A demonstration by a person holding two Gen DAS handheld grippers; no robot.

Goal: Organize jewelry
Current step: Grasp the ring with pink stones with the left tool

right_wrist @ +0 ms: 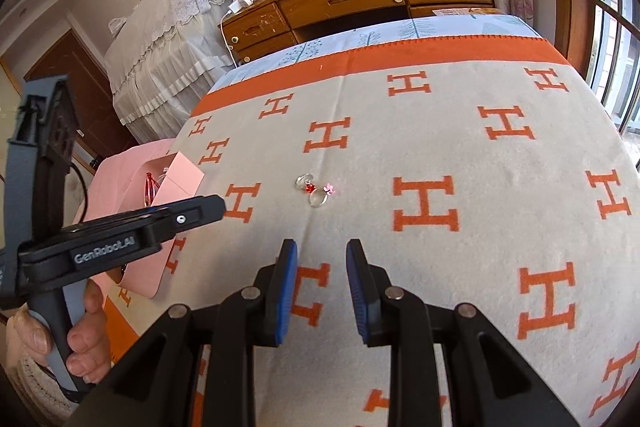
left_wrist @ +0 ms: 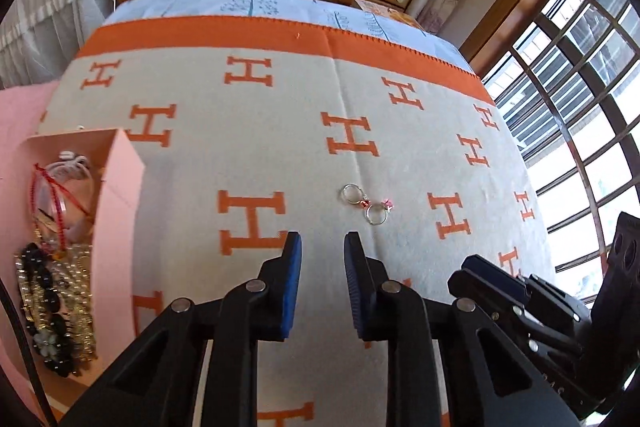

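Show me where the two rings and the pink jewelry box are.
ring with red stone (left_wrist: 351, 193), left wrist view, on its silver band.
ring with pink stone (left_wrist: 376, 215), left wrist view, on its band.
pink jewelry box (left_wrist: 120, 187), left wrist view, on its side wall.

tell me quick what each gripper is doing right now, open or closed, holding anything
left gripper: open with a narrow gap, nothing between the pads, short of the two rings.
right gripper: open with a narrow gap, holding nothing.

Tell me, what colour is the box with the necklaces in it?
Pink. The box shows best in the left wrist view.
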